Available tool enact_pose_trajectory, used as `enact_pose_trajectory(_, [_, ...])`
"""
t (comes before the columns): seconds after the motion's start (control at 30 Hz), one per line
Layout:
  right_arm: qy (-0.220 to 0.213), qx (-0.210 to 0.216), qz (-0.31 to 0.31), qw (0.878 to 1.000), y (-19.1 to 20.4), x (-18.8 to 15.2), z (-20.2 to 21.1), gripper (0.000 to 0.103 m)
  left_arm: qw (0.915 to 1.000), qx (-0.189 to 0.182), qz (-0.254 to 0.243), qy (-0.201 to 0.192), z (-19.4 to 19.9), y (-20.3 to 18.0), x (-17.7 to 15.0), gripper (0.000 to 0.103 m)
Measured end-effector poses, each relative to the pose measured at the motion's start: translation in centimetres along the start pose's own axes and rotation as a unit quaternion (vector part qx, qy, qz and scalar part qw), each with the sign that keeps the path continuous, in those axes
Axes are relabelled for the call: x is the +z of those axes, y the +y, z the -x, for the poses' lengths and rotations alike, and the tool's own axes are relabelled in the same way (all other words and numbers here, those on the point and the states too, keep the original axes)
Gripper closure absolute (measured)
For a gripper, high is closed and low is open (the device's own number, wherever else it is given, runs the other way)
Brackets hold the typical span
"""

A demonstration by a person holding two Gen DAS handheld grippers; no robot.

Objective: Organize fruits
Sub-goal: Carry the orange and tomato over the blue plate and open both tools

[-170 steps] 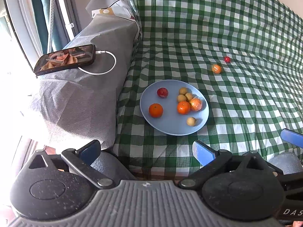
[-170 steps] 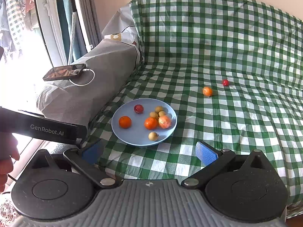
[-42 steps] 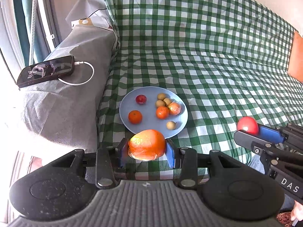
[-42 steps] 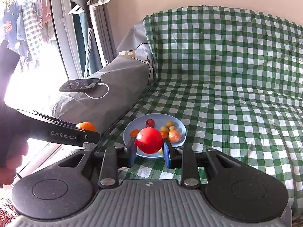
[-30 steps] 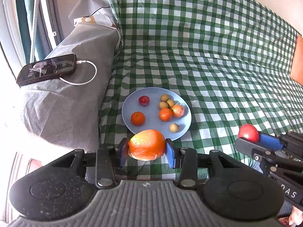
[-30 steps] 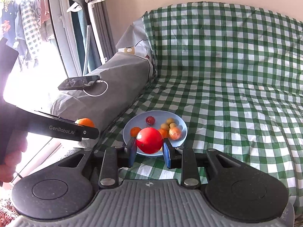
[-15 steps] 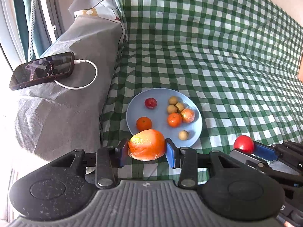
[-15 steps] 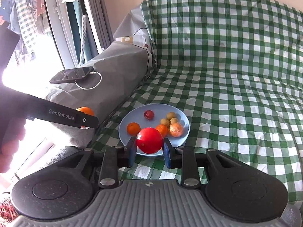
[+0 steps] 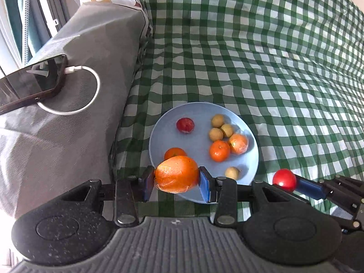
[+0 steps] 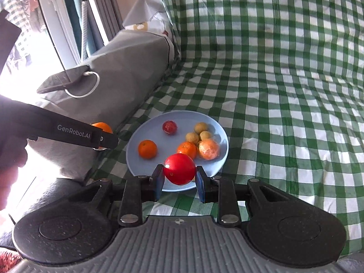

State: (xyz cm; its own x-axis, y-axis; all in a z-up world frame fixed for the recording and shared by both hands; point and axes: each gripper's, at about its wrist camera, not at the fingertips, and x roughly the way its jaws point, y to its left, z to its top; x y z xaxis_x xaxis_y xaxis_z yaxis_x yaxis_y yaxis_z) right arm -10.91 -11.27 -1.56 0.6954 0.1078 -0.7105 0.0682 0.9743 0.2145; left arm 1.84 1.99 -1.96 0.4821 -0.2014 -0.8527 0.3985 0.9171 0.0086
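My left gripper (image 9: 176, 180) is shut on a wrapped orange fruit (image 9: 176, 177), held just above the near rim of the light blue plate (image 9: 198, 113). My right gripper (image 10: 179, 177) is shut on a small red fruit (image 10: 179, 169), also over the plate's (image 10: 136, 143) near edge. In the left wrist view the right gripper shows at the lower right with the red fruit (image 9: 284, 179). On the plate lie two oranges, a wrapped orange, a dark red fruit (image 9: 185, 125) and several small tan fruits (image 9: 219, 127).
The plate sits on a sofa under a green checked cloth (image 9: 273, 68). A grey covered armrest (image 9: 68, 113) at the left carries a phone (image 9: 31, 82) with a white cable (image 9: 91, 86). A hand (image 10: 9, 168) holds the left gripper's handle at the left edge.
Both grippers have come forward and down toward the plate, each still carrying its fruit. The plate now looks larger and nearer in both views.
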Motion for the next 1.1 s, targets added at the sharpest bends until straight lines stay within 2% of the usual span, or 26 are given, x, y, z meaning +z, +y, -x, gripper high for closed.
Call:
enact_pose_trajectory(0.57, [0.047,-0.01,0.003,0.999,-1.4,1.2,-8.8,0.072,0.999,0.001,-0.012,0.042,-7.6,-0.2,2.2,0.058])
enact_pose_trajectory(0.83, [0.062,-0.013,0.015,0.998,-1.7,1.3,-11.0,0.072,0.9985,0.005,-0.022,0.049,-9.9,-0.7,3.0,0.058])
enact_pose_trajectory(0.97, [0.066,-0.015,0.021,0.997,-1.7,1.4,-11.7,0.072,0.9988,0.007,-0.031,0.038,-10.3,-1.1,3.4,0.057])
enact_pose_trajectory(1.0, [0.067,-0.016,0.022,0.997,-1.8,1.4,-11.8,0.072,0.9989,0.007,-0.031,0.034,-10.3,-1.0,3.5,0.053])
enact_pose_trajectory(1.03, [0.069,-0.012,0.022,0.997,-1.8,1.5,-12.0,0.071,0.999,0.006,-0.033,0.029,-10.1,-1.0,3.6,0.034])
enact_pose_trajectory(1.07, [0.07,-0.01,0.021,0.997,-1.8,1.6,-12.0,0.071,0.9992,0.003,-0.034,0.023,-9.9,-1.1,3.8,0.021])
enact_pose_trajectory(1.1, [0.069,-0.009,0.018,0.997,-1.8,1.7,-11.9,0.066,0.9993,0.006,-0.032,0.015,-9.5,-1.1,3.9,0.002])
